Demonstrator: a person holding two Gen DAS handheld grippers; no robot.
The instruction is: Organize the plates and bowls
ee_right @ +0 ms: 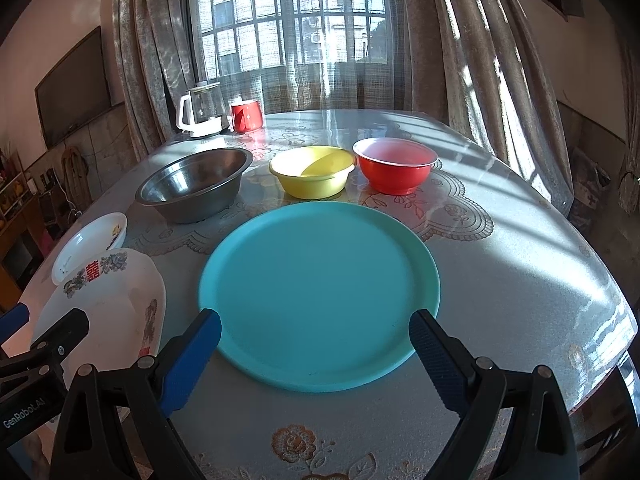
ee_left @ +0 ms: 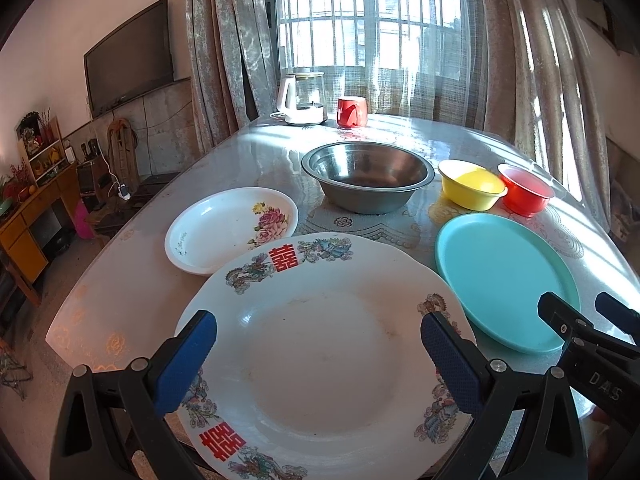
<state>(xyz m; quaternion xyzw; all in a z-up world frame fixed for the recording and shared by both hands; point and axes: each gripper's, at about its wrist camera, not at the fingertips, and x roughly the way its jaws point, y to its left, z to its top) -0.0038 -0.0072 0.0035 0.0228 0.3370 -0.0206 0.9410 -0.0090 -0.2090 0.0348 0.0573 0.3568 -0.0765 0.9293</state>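
left gripper (ee_left: pixel 318 344) poised over large white porcelain plate with red double-happiness marks (ee_left: pixel 320 360), fingers (ee_left: pixel 186 356) spread wide, gripping nothing. right gripper (ee_right: pixel 314 344) likewise spread above flat turquoise plastic plate (ee_right: pixel 318 292). plates ranged near, steel bowl (ee_left: pixel 368 176), yellow bowl (ee_left: pixel 472 188) and red bowl (ee_left: pixel 524 194) behind on glass-topped surface (ee_right: pixel 520 248), probably for stacking by kind. small flowered white plate (ee_left: pixel 230 228) partly overlapped; large plate's near rim cut off.

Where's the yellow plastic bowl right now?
The yellow plastic bowl sits mid-table in the right wrist view, between the steel basin on its left and the red plastic bowl, just behind the turquoise plate.
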